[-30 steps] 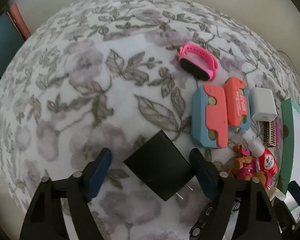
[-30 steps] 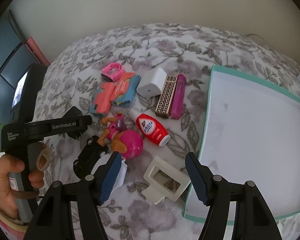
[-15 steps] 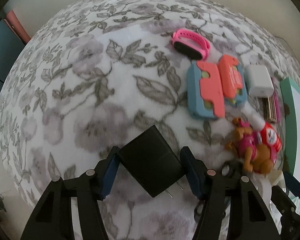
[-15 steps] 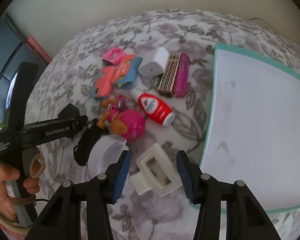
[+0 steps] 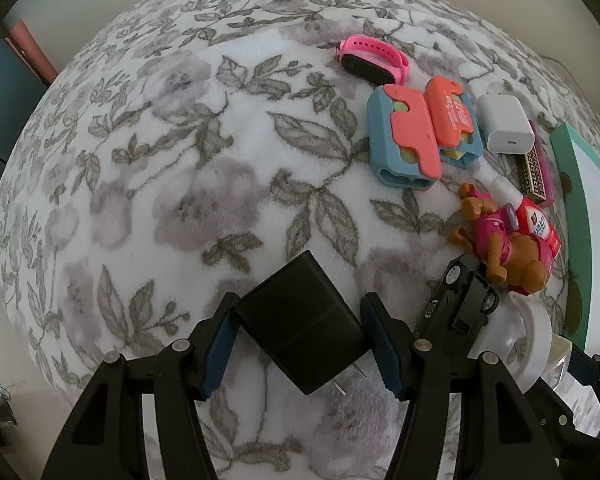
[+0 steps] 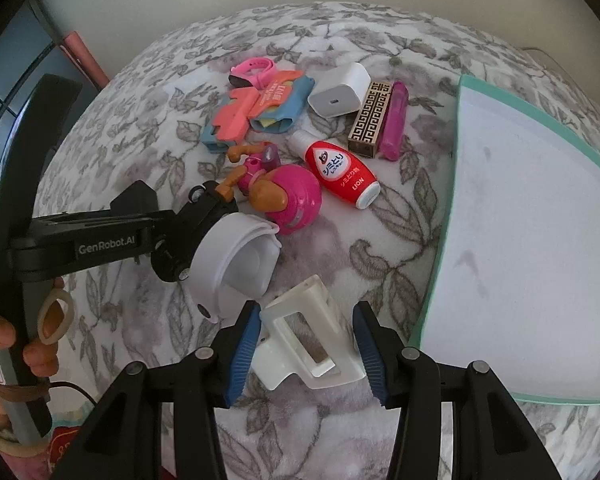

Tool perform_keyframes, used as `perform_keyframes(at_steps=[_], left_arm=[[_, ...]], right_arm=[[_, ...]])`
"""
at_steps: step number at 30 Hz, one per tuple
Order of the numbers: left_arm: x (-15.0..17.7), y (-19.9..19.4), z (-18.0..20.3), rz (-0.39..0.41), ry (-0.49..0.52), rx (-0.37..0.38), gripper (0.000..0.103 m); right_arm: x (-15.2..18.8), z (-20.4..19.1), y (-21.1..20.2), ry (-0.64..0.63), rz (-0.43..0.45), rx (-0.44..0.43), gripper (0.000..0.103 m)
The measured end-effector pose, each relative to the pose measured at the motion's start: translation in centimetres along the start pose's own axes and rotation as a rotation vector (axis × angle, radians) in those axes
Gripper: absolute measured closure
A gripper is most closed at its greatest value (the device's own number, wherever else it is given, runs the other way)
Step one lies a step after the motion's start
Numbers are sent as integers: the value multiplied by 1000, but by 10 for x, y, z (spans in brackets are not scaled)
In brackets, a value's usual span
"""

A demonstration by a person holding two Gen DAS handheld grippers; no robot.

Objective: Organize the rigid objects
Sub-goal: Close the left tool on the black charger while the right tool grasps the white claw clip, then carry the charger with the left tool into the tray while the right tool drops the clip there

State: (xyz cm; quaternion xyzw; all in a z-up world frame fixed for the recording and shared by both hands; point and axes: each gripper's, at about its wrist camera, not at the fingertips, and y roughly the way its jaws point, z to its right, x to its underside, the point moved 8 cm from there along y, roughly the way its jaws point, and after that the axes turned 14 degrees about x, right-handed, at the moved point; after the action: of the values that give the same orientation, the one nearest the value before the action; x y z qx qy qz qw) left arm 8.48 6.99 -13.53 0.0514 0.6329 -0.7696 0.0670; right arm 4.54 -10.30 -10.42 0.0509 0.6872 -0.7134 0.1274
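Observation:
My left gripper (image 5: 300, 340) is shut on a black plug charger (image 5: 300, 322), its prongs pointing toward me, over the floral blanket (image 5: 180, 160). My right gripper (image 6: 306, 344) is shut on a white plastic clip (image 6: 308, 342), its blue pads touching both sides. The left gripper also shows in the right wrist view (image 6: 100, 240), held by a hand. The teal-rimmed white tray (image 6: 540, 220) lies to the right.
On the blanket lie a pink wristband (image 5: 374, 60), a blue and coral case (image 5: 416, 136), a white charger (image 5: 504, 124), a patterned box (image 6: 370, 120), a magenta tube (image 6: 394, 126), a red bottle (image 6: 340, 168), a pink dog toy (image 6: 284, 194), a black toy car (image 5: 460, 300) and a white round lid (image 6: 236, 264).
Both grippers have closed, the left onto the black charger and the right onto the white clip. Both cameras have drawn nearer to their objects.

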Motion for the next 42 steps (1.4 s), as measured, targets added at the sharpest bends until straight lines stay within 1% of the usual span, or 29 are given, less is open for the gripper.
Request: perform_keyframes(at_steps=[1,3,4,5,11,16,18,27,33,35,38,42], left_arm=[[1,0,1,0,0,0,40],[-1,0,1,-1,2,1,40],[2,-1,1,0,2,3,40],[-1,2,-3,-1,3,5,40],[0,0,0,-2,6,3,40],[1,-1,-1,-1,13,0,40],[0,1,0,-1,11,-1,40],[1,1,1,-4,3,-10,39],[1,0,-1,-11,-22,-24,39],[1,0,-1,-16,-30,-33,39],[0,0,-1,-22,-43,-46,39],[0,0,0,-31,-61,-62,39]], right_arm=[[0,-1,0,1,0,-2,51],[0,-1,1,4,-5,-14,46],[1,-2,2,2,-11,-21,42],[2,-1,2,-1,-13,-23,41],[7,0,1,-31,-18,-3,41],[12,-5,10,-75,-36,46,42],[10,-9,12,-84,-27,71,43],[12,-15,13,-107,-6,136,42],[10,-15,17,-72,12,147,42],[10,-13,17,-61,20,148,46],[9,-11,15,-44,30,136,46],[7,-10,15,-50,38,131,46]])
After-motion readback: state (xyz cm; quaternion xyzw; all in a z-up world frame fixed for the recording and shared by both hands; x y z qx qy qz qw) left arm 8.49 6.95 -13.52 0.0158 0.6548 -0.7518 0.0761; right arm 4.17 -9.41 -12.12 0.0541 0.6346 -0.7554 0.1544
